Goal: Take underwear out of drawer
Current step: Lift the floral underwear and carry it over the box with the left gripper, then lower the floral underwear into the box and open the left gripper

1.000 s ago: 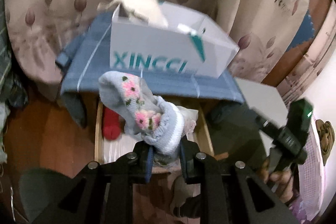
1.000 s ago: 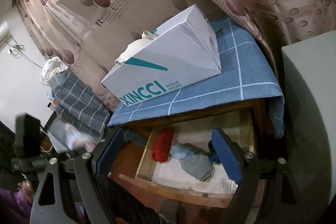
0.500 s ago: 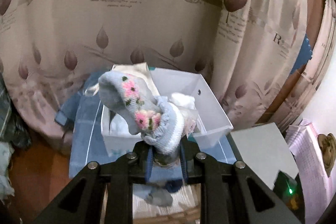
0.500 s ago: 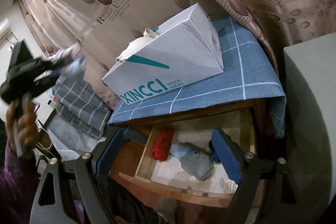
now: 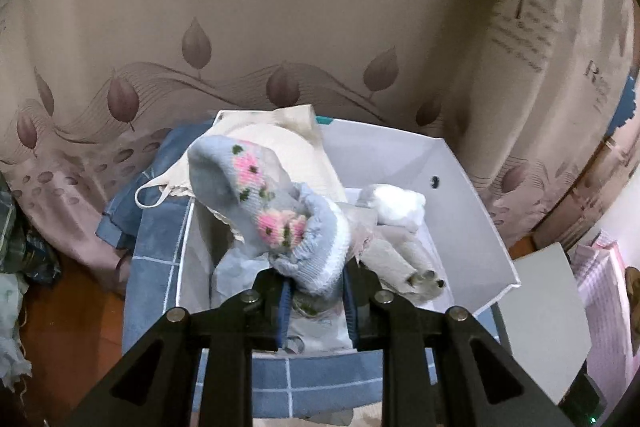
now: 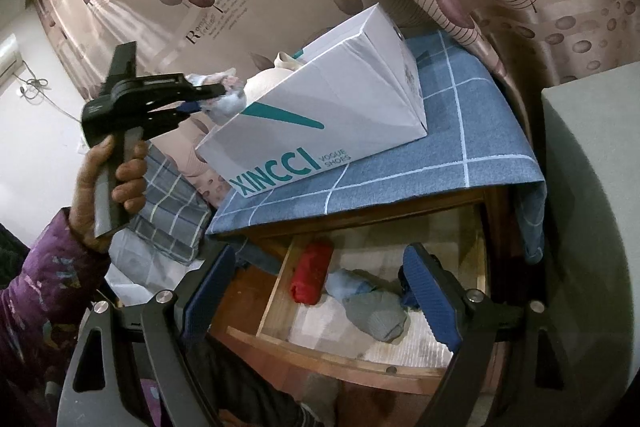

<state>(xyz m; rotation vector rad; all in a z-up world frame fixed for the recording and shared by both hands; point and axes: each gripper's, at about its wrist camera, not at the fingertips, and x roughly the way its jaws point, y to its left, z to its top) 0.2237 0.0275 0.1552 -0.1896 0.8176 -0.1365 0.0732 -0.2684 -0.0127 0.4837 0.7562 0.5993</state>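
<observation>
Fingers of the left gripper (image 5: 314, 289) are pinched nearly shut on a bundled blue-grey knitted garment (image 5: 276, 211) with pink flowers — grip sits low on the bundle, most of it stands free above the jaws toward 12 o'clock. Right gripper (image 6: 316, 291) is spread wide with nothing between its pads, parked over the open drawer (image 6: 320, 345)

Where things are:
- garment hangs over the open white shoebox (image 5: 472, 211) on the blue checked cloth (image 5: 160, 239); box already has a cream top (image 5: 280, 143) at 11 o'clock and pale rolled pieces (image 5: 400, 209) at 2 o'clock
- from the right camera the drawer holds a red roll (image 6: 312, 273) at 9 o'clock and a blue and grey bundle (image 6: 370, 301) in the middle

Risks, as I judge them:
- bundle is top-heavy in a low pinch — a loose release could let it roll toward the box's near wall at 6 o'clock or catch on the cream top's strap (image 5: 150, 189) and drag it out when the hand pulls back
- knit may snag on the ribbed pads, so opening might not drop it cleanly
- box sits on loose cloth; a nudge on its rim could slide it
- right jaws hang close to the drawer's front edge — a careless reach risks bumping the wood rather than the clothes
</observation>
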